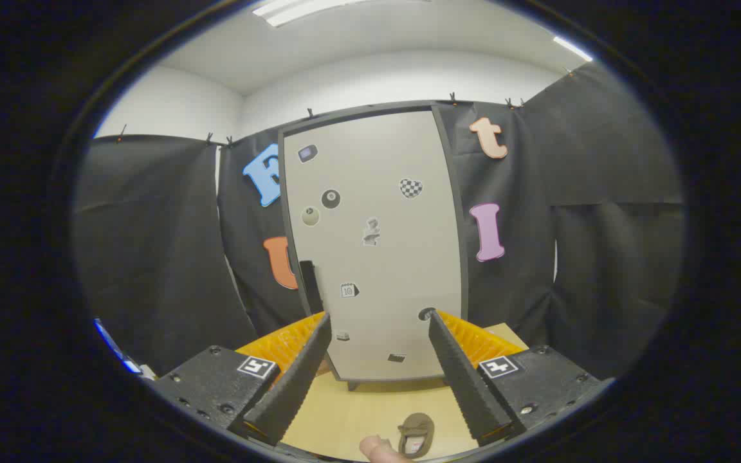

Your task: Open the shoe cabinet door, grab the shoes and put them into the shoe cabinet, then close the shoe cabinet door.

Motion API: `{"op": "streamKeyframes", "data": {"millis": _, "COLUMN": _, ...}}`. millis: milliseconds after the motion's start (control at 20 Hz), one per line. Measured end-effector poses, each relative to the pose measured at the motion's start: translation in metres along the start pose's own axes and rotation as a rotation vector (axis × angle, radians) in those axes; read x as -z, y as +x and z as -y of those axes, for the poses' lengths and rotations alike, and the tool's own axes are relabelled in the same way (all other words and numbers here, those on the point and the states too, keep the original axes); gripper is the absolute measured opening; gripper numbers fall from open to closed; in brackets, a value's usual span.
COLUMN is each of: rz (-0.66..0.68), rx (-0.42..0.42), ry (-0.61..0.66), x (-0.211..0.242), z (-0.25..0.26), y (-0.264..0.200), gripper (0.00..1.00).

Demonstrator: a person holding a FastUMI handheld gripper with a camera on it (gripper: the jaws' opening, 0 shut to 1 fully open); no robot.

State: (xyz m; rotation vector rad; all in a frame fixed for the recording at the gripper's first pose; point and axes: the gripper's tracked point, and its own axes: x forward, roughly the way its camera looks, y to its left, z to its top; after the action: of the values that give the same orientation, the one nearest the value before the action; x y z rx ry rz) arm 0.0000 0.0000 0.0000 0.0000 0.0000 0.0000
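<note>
Gripper view looks along the hand-held gripper [377,341], whose fingers are spread wide with nothing between them. Nearest, low between the fingers, a small brown shoe [416,435] lies on the light wooden surface [370,405], with a fingertip [380,449] just beside it. Beyond the fingers stands the shoe cabinet [374,257], its pale door [402,270] closed and dotted with stickers; a dark handle [311,286] sits at the door's left edge.

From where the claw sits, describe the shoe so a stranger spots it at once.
Start at the tall grey cabinet door dotted with stickers. On the pale floor before it, between the open claw's fingers, lies a small brown shoe, next to a fingertip.
</note>
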Motion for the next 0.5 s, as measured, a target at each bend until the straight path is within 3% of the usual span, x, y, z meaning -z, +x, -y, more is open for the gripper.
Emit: {"op": "streamKeyframes", "data": {"millis": 500, "rz": 0.033, "rx": -0.04, "ry": -0.008, "x": -0.035, "z": -0.005, "y": 0.011, "gripper": 1.0}}
